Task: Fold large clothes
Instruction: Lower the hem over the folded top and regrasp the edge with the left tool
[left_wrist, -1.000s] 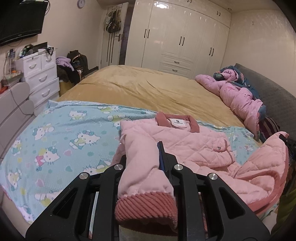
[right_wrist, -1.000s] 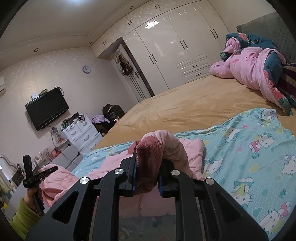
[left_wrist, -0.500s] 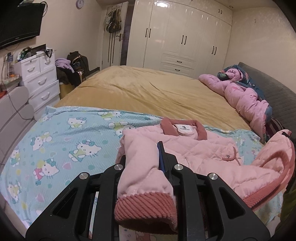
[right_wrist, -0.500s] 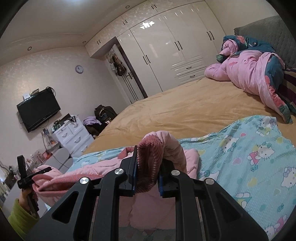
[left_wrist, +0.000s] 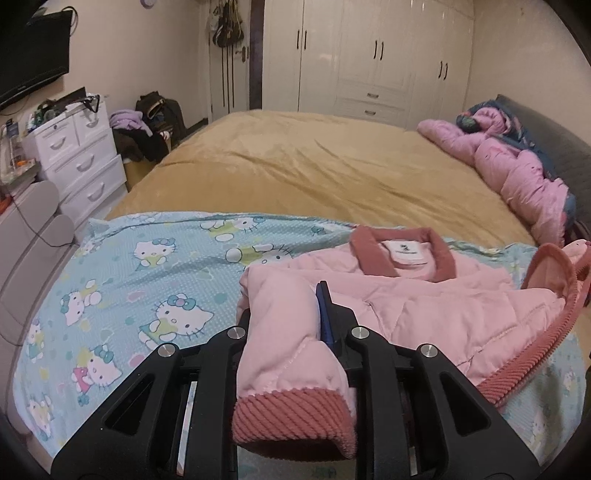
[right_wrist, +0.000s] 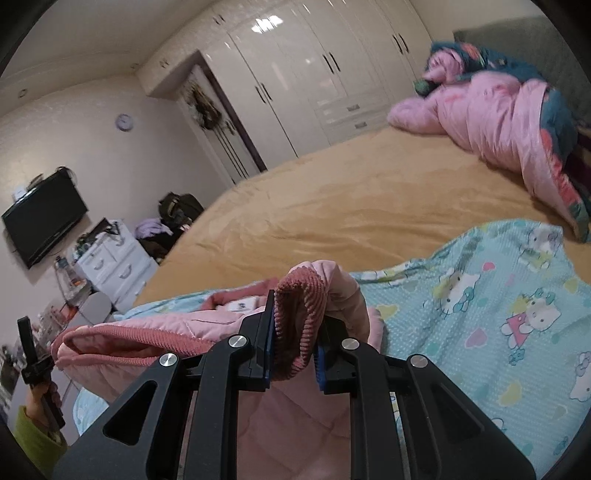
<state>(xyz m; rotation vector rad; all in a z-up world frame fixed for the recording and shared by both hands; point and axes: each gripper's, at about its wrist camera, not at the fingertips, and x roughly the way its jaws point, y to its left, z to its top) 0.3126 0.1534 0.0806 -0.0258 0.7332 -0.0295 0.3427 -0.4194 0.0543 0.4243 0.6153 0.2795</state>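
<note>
The pink quilted jacket (left_wrist: 436, 314) lies on the Hello Kitty sheet (left_wrist: 147, 280) at the near end of the bed (left_wrist: 314, 173), collar away from me; the white label (left_wrist: 408, 252) inside the collar carries a small dark mark and a line of print too small for me to read; I count one jacket, two ribbed darker-pink cuffs, and one of those cuffs in each of my claws; my left claw (left_wrist: 291, 317) is clamped on the left sleeve (left_wrist: 284, 332), its fingers pressed against the padding on both sides, with the ribbed cuff (left_wrist: 291, 417) hanging back toward the camera; my right claw (right_wrist: 295, 332) is clamped on the other cuff (right_wrist: 299, 321), which bunches up between the blue pads (right_wrist: 320, 363), the fingers held apart only by the thickness of the cloth; from the right wrist view my left hand (right_wrist: 48, 395) and its claw handle show at the far left edge, with the jacket stretched between the two claws above the sheet; beyond the sheet runs the mustard bedspread, with one crumpled pink quilt (left_wrist: 517, 173) against the grey headboard (left_wrist: 546, 144); past the bed stand one white wardrobe (left_wrist: 369, 55), one white chest of drawers (left_wrist: 81, 155), one black television (left_wrist: 29, 55) on the wall and one round clock (right_wrist: 124, 122).
</note>
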